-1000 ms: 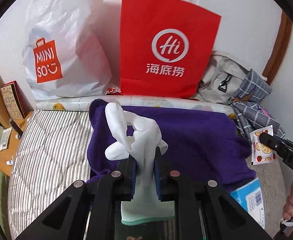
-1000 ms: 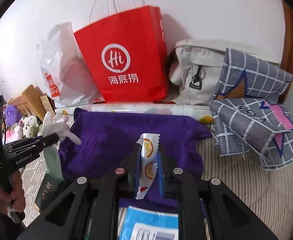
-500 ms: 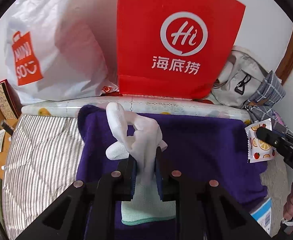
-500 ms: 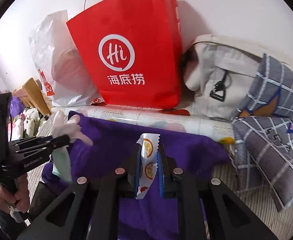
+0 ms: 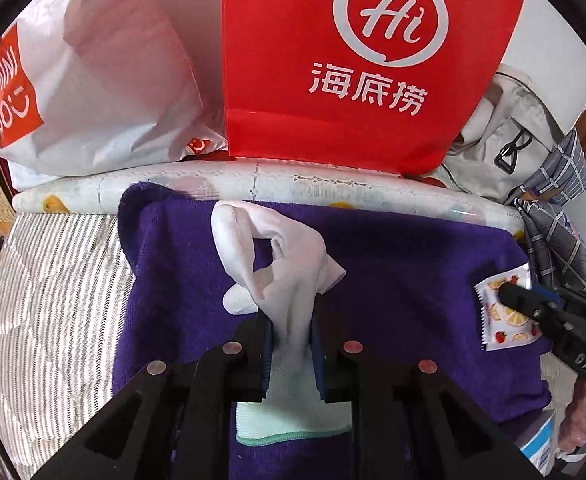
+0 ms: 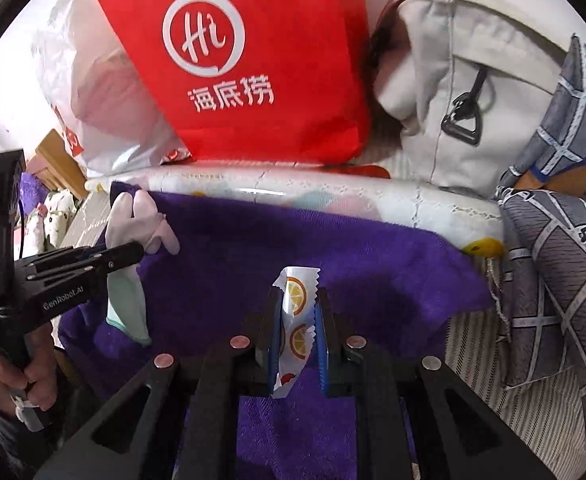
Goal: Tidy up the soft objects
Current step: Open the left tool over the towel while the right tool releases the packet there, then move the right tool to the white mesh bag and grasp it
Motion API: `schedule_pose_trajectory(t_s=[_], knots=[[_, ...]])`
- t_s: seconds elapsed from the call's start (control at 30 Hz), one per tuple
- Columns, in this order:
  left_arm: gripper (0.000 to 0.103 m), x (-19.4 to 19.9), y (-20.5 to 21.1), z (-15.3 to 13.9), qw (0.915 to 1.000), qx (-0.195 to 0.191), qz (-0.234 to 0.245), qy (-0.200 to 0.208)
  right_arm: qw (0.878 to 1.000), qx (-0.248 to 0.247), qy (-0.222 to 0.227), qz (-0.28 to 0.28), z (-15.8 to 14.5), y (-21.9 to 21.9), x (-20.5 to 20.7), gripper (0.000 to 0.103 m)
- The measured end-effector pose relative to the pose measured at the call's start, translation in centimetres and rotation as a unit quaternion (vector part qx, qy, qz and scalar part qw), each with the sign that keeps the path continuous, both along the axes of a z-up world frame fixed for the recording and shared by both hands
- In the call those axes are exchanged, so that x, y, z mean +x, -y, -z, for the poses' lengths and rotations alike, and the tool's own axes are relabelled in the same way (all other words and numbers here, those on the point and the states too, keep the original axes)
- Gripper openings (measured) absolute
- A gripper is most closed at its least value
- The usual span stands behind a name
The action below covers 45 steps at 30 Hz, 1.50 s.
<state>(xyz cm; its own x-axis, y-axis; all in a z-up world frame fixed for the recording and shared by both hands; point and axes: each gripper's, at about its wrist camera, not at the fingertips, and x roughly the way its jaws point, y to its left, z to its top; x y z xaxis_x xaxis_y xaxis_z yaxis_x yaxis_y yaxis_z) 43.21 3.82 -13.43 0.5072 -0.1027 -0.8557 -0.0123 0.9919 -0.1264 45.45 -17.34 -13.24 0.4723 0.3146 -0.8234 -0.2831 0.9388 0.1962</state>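
A white glove (image 5: 277, 264) with a pale green cuff hangs limp over the purple towel (image 5: 393, 264), and my left gripper (image 5: 291, 322) is shut on its palm. The same glove (image 6: 133, 232) shows at the left of the right wrist view, pinched by the left gripper (image 6: 131, 256). My right gripper (image 6: 297, 320) is shut on a small white sachet (image 6: 295, 320) printed with orange slices, held upright above the purple towel (image 6: 221, 280). In the left wrist view that sachet (image 5: 503, 312) sits in the right gripper (image 5: 511, 298) near the towel's right edge.
A red paper bag (image 5: 357, 64) and a white plastic bag (image 5: 93, 88) stand behind a rolled printed mat (image 5: 293, 184). A beige backpack (image 6: 473, 92) and grey checked cushions (image 6: 565, 280) lie at the right. Striped bedding (image 5: 53, 312) lies left of the towel.
Both grippers have moved forward and down toward the purple towel, each keeping its hold. The bags at the back now look larger and closer.
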Motion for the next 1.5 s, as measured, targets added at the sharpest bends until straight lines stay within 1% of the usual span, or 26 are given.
schedule_pose_trajectory(t_s=[0.13, 0.17, 0.2, 0.23, 0.27, 0.3, 0.33, 0.37, 0.4, 0.43, 0.47, 0.53, 0.6, 0.7, 0.77, 0.87, 0.97, 1.03, 1.07, 1.13, 1.23, 1.37, 1.4, 1.43, 1.5], knots=[[0.019, -0.1, 0.1, 0.1, 1.0000, 0.003, 0.004, -0.001, 1.000, -0.013, -0.016, 0.008, 1.0, 0.0, 0.3, 0.016], [0.020, -0.1, 0.1, 0.1, 1.0000, 0.000, 0.004, -0.001, 1.000, -0.019, -0.017, 0.011, 1.2, -0.1, 0.4, 0.016], [0.024, 0.0, 0.0, 0.2, 1.0000, -0.003, 0.003, -0.002, 0.999, -0.027, -0.018, 0.013, 1.4, -0.1, 0.5, 0.019], [0.028, 0.0, -0.1, 0.2, 1.0000, -0.005, 0.002, -0.003, 0.999, -0.037, -0.018, 0.015, 1.5, -0.2, 0.6, 0.026], [0.030, 0.0, -0.2, 0.1, 0.9999, -0.009, 0.004, -0.004, 0.999, -0.041, -0.019, 0.018, 1.5, -0.1, 0.6, 0.032], [0.033, -0.1, -0.3, 0.1, 0.9999, -0.013, 0.007, -0.005, 0.999, -0.046, -0.018, 0.022, 1.4, -0.1, 0.6, 0.043], [0.040, -0.1, -0.4, 0.0, 0.9998, -0.016, 0.007, -0.006, 0.998, -0.048, -0.017, 0.023, 1.3, 0.0, 0.6, 0.049], [0.045, -0.3, -0.5, -0.2, 0.9998, -0.018, 0.007, -0.004, 0.999, -0.048, -0.011, 0.023, 1.0, 0.0, 0.5, 0.050], [0.055, -0.6, -0.6, -0.5, 0.9998, -0.019, 0.006, 0.000, 0.999, -0.048, -0.006, 0.021, 0.7, 0.2, 0.3, 0.052], [0.060, -0.8, -0.6, -0.7, 0.9998, -0.018, 0.005, 0.004, 0.999, -0.050, 0.000, 0.020, 0.4, 0.1, 0.1, 0.056], [0.060, -1.1, -0.6, -0.9, 0.9998, -0.016, 0.005, 0.007, 0.998, -0.053, 0.008, 0.022, 0.0, 0.2, -0.2, 0.057], [0.060, -1.9, -0.7, -1.3, 0.9998, -0.016, 0.007, 0.009, 0.998, -0.059, 0.021, 0.029, -0.8, 0.3, -0.7, 0.064], [0.060, -2.7, -0.8, -1.7, 0.9998, -0.015, 0.006, 0.011, 0.997, -0.061, 0.029, 0.036, -1.7, 0.5, -1.3, 0.064], [0.060, -4.4, -1.1, -2.4, 0.9998, -0.009, 0.006, 0.015, 0.997, -0.047, 0.048, 0.047, -3.2, 0.5, -2.9, 0.065], [0.060, -5.9, -1.6, -3.0, 0.9998, -0.008, 0.002, 0.020, 0.997, -0.026, 0.061, 0.051, -4.1, 0.5, -4.8, 0.065], [0.060, -7.9, -2.5, -4.0, 0.9996, -0.013, -0.002, 0.026, 0.997, -0.003, 0.067, 0.034, -4.7, -0.2, -8.0, 0.065], [0.060, -10.2, -3.1, -4.9, 0.9994, -0.014, -0.006, 0.032, 0.998, 0.002, 0.068, 0.019, -4.7, -1.4, -11.6, 0.065], [0.060, -11.9, -3.8, -5.4, 0.9992, -0.014, -0.011, 0.036, 0.998, 0.003, 0.066, 0.012, -4.4, -1.9, -13.6, 0.062], [0.060, -12.9, -4.2, -5.6, 0.9991, -0.016, -0.014, 0.038, 0.998, 0.003, 0.060, 0.006, -4.1, -2.3, -14.9, 0.061], [0.060, -14.2, -4.8, -5.8, 0.9988, -0.019, -0.018, 0.041, 0.999, 0.006, 0.053, -0.008, -3.5, -3.1, -17.5, 0.052], [0.060, -16.2, -5.6, -5.8, 0.9987, -0.020, -0.021, 0.041, 0.999, -0.003, 0.045, -0.028, -2.5, -4.4, -20.0, 0.052], [0.060, -18.9, -6.6, -5.7, 0.9986, -0.017, -0.025, 0.044, 0.999, -0.028, 0.032, -0.034, -1.2, -5.4, -23.8, 0.052], [0.060, -19.4, -6.9, -5.7, 0.9985, -0.019, -0.027, 0.044, 0.999, -0.028, 0.028, -0.035, -1.0, -5.4, -24.5, 0.056], [0.060, -19.8, -7.0, -5.6, 0.9984, -0.021, -0.028, 0.044, 0.999, -0.025, 0.022, -0.034, -0.8, -5.4, -25.4, 0.065], [0.060, -20.6, -7.4, -5.5, 0.9982, -0.028, -0.030, 0.044, 0.999, -0.018, 0.015, -0.033, -0.3, -5.3, -27.0, 0.074]])
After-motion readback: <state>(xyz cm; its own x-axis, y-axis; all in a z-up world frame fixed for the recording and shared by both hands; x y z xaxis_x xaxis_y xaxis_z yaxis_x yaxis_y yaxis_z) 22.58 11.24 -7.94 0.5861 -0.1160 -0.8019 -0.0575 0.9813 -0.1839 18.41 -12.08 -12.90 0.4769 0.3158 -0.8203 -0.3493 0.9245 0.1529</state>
